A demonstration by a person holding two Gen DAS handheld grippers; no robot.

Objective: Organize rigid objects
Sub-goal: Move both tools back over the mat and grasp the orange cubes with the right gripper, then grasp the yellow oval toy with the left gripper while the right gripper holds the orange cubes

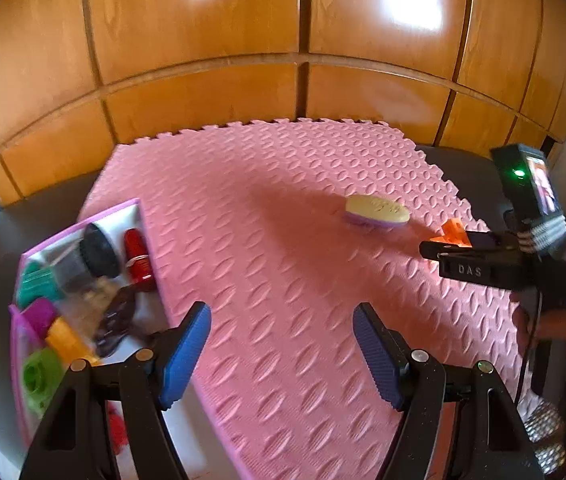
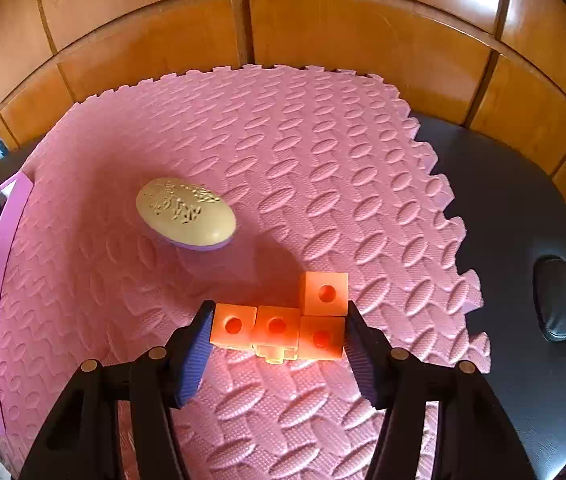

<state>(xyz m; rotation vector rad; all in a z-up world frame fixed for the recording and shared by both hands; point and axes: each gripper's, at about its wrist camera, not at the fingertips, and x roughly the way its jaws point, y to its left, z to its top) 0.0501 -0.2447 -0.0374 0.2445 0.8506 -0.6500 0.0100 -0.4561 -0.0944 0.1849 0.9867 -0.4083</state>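
Orange linked cubes sit on the pink foam mat right between our right gripper pads, which look like they touch both ends, so we'd call this the pickup step. Left gripper hangs open and empty beside the bin. Next up we'd lift and carry it over; the oval brush waits nearby

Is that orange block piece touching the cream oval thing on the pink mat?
Apart. In the right wrist view a clear strip of pink mat lies between the orange block piece and the cream oval thing, with bare mat all around the oval.
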